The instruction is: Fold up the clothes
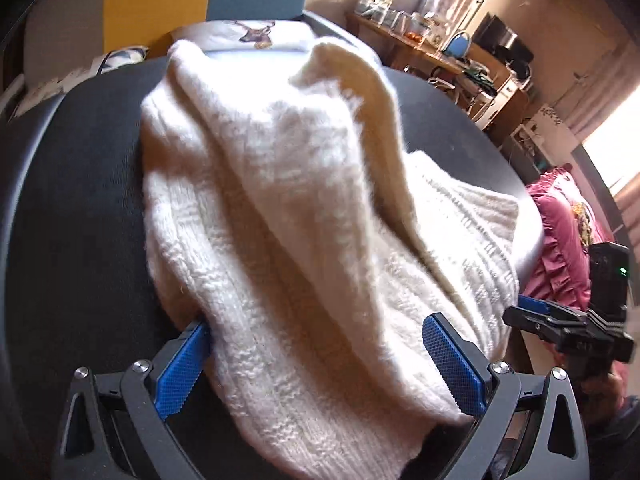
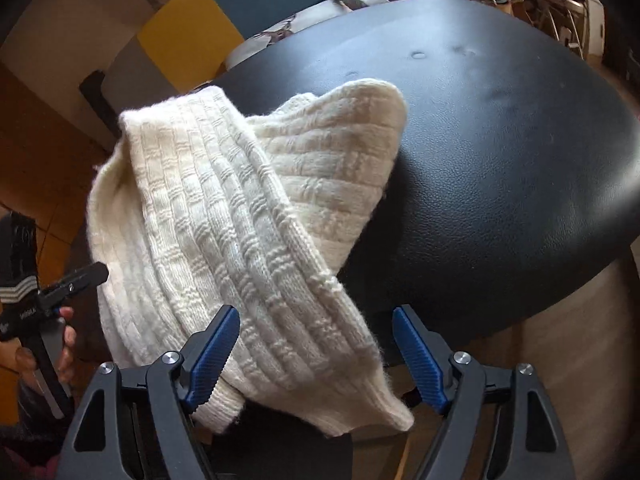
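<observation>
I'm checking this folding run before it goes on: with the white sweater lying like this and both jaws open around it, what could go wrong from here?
1. The sweater hangs over the near edge of the black table; with both jaws open, it could slide off.
2. It lies bunched in thick layers, so the left gripper may pinch several layers and fold crookedly.
3. The right gripper has only a corner between its jaws, so a shallow grip might slip.
</observation>
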A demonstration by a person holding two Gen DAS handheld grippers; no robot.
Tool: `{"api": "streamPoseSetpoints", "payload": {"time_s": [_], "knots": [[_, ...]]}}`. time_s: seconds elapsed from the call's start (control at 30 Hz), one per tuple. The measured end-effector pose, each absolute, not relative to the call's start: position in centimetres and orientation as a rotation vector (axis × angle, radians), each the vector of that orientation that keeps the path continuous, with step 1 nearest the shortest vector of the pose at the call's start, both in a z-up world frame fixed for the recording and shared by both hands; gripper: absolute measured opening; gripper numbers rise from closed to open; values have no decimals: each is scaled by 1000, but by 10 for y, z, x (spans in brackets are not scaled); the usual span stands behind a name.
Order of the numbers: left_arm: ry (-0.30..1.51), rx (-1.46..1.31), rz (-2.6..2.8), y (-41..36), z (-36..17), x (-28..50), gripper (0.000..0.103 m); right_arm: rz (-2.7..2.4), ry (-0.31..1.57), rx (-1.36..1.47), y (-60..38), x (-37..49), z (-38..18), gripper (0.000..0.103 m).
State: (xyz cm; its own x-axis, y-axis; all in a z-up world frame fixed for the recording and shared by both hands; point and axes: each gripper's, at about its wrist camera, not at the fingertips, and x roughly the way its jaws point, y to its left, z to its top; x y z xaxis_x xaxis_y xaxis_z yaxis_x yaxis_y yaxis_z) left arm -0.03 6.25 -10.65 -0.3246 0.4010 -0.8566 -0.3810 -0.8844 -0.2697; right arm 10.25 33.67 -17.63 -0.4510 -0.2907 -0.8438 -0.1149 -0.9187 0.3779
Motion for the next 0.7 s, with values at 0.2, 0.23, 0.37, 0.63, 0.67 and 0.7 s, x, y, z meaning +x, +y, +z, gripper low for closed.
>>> {"api": "streamPoseSetpoints", "payload": {"time_s": [0.2,0.23,0.37,0.63,0.67,0.7], "knots": [[52,-1477,2280,60,-121,-2,103,-2576,-335,1574,318,110,-174,88],[67,-1474,2284,60,-122,-2,103,-2583,-291,1571,314,111,-174,82],[109,-1478,2304,65,-123,-4,103,-2579,-223,1544,306,115,-171,34],[28,-1480,2325,70,-122,-9,101,-2463,-416,1444,304,116,-161,37],[-8,-1445,2332,67,-116,-7,99,-2447,-439,1432,304,116,-159,37],[-32,-1401,2332,65,-107,-5,99,-2432,-462,1419,304,116,-158,37]]}}
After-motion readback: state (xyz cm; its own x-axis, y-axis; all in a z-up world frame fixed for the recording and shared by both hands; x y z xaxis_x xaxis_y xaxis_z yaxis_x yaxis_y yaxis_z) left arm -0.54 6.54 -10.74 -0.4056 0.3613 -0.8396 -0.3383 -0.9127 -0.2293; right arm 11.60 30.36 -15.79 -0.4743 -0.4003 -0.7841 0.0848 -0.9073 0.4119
